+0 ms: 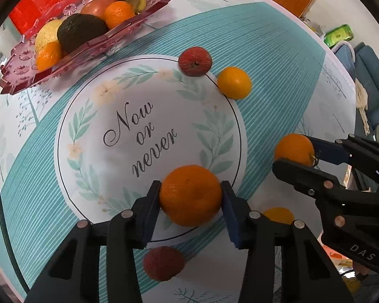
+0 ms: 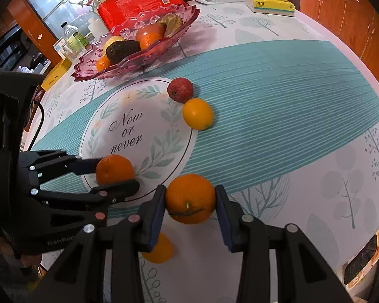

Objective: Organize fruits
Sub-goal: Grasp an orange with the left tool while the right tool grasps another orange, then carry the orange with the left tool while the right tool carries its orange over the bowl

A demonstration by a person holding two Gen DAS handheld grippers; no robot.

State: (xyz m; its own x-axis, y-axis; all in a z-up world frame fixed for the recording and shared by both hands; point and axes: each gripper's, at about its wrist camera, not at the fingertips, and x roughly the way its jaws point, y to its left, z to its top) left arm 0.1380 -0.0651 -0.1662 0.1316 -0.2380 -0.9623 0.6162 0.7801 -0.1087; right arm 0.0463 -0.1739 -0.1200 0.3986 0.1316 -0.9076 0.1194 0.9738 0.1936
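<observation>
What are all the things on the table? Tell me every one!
oranges held: two, orange, one between each gripper's jaws
yellow citrus: two, yellow-orange, one at the printed circle's edge, one under the right gripper
lychees: two, red, loose on the cloth
fruit tray: one, pink, far left, holding an avocado, oranges and other fruit
red package: one, behind the tray
tablecloth: one, white and teal
left gripper: black, shut on an orange
right gripper: black, shut on an orange
</observation>
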